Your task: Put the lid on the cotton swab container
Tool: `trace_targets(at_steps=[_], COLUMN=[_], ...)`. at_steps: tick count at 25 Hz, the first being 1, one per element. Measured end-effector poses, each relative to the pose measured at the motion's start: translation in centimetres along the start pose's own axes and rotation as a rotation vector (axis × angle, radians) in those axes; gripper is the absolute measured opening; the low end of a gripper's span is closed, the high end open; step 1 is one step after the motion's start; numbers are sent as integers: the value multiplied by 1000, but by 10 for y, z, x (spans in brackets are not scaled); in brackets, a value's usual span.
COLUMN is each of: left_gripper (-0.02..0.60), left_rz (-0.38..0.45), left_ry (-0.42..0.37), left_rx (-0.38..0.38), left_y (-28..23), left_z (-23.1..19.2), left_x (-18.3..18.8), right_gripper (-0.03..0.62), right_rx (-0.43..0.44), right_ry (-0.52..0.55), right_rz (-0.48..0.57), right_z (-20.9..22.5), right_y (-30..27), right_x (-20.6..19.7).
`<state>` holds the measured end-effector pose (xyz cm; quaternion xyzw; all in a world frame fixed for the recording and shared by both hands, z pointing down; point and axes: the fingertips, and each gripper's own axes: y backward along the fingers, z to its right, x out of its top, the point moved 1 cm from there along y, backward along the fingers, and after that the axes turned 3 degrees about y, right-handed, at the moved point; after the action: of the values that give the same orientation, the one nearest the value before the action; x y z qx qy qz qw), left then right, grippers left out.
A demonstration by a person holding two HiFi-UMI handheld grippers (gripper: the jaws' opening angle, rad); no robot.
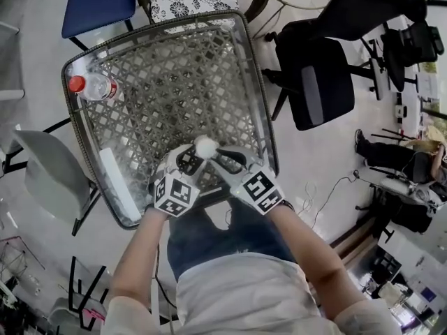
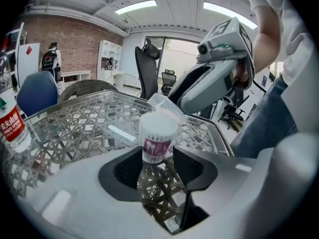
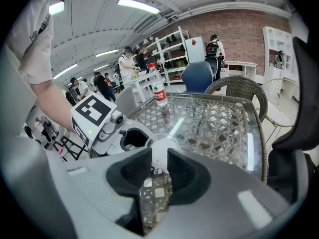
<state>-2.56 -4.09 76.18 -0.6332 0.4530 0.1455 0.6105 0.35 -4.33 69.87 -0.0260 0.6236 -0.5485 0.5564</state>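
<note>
**Inspector:** State of the work?

**Assistant:** The capping step is in hand. The cotton swab container point(image 2: 157, 142) stands upright near the front edge of the table point(image 1: 181, 82). The left gripper point(image 2: 158, 156) is clamped on its lower body, one pad on each side. The right gripper point(image 3: 159, 159) pinches the clear lid point(image 2: 167, 107) by its edge. The lid sits tilted at the container's far rim and does not look seated.

**Inspector:** What does the next move call for?

**Assistant:** In my judgement, the lid must be levelled and centred over the mouth, then pressed straight down while the left gripper steadies the base. A tilted lid risks catching the rim or tipping the container.

**Inspector:** Anything else present?

**Assistant:** A bottle point(image 1: 94, 86) at the far corner, well apart.
</note>
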Motion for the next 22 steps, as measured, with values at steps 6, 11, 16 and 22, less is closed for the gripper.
trace_targets(at_steps=[6, 11, 16, 22], left_gripper=[187, 187, 187, 192], left_rz=[14, 22, 29, 26], left_ry=[3, 1, 6, 6], left_rx=[-8, -11, -16, -25], left_y=[0, 0, 0, 1], left_z=[1, -1, 0, 0], left_x=[0, -1, -1, 1], right_gripper=[101, 100, 78, 31], right_rx=[1, -26, -72, -153], right_ry=[7, -2, 6, 75], right_rz=[-10, -22, -48, -112], right_z=[-1, -1, 3, 8], right_y=[-11, -17, -19, -20], right_x=[5, 8, 6, 7])
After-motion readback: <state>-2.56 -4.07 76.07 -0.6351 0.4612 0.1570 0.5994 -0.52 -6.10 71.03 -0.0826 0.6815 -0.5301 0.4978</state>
